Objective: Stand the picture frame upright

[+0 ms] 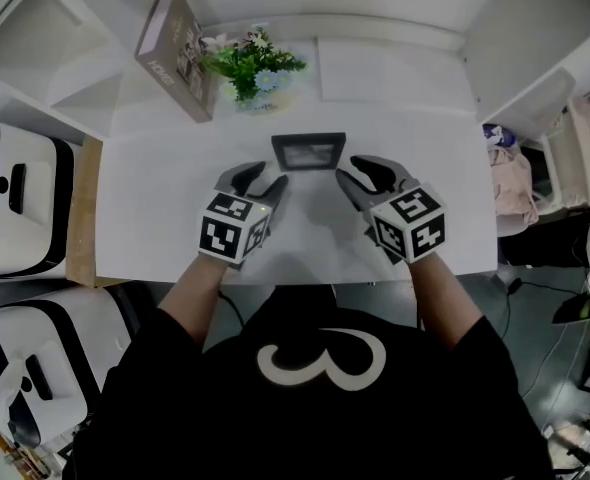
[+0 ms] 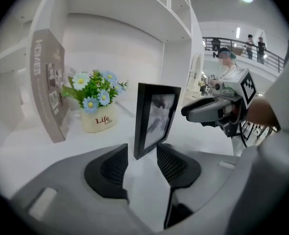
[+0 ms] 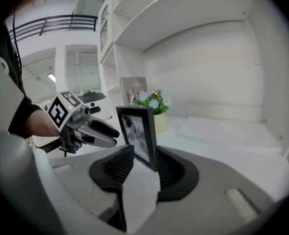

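Near the middle of the white tabletop [image 1: 175, 198], the black rectangular picture frame [image 1: 309, 152] stands upright, its sides between the released, non-touching jaws of left gripper [image 1: 258, 180] and right gripper [image 1: 367, 173]

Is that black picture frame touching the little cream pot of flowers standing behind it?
Apart. The head view shows a strip of bare white table between the black picture frame and the cream flower pot.

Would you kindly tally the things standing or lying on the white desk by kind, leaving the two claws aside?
Picture frame: 1
Potted flowers: 1
HOMES book: 1
Flat white slab: 1
Total: 4
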`<action>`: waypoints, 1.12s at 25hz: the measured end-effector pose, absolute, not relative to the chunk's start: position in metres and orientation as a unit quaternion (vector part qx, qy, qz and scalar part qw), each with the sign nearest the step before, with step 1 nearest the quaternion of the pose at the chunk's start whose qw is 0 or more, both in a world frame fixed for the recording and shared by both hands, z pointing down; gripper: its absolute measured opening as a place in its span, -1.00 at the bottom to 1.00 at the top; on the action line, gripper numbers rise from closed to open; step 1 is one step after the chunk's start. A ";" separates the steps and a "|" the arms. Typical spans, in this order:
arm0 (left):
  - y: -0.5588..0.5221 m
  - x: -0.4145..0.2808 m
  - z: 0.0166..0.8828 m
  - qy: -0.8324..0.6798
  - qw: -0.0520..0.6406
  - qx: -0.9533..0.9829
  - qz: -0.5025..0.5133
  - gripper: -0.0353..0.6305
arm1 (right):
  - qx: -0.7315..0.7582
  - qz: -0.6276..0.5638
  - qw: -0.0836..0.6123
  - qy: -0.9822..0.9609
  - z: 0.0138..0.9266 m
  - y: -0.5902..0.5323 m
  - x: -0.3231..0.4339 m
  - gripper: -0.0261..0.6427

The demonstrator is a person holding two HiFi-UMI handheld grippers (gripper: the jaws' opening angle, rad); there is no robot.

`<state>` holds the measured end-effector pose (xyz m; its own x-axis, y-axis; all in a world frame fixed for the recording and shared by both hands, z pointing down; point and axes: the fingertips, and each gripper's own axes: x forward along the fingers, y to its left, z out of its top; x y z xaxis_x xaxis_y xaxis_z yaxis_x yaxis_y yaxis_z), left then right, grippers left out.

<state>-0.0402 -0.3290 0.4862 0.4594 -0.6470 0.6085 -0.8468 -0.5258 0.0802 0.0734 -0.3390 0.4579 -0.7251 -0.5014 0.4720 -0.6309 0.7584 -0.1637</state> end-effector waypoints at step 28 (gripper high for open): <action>-0.217 0.033 0.310 -0.371 0.185 0.908 0.066 -0.87 | 0.260 0.143 0.034 -0.954 0.305 -0.222 0.092 -0.91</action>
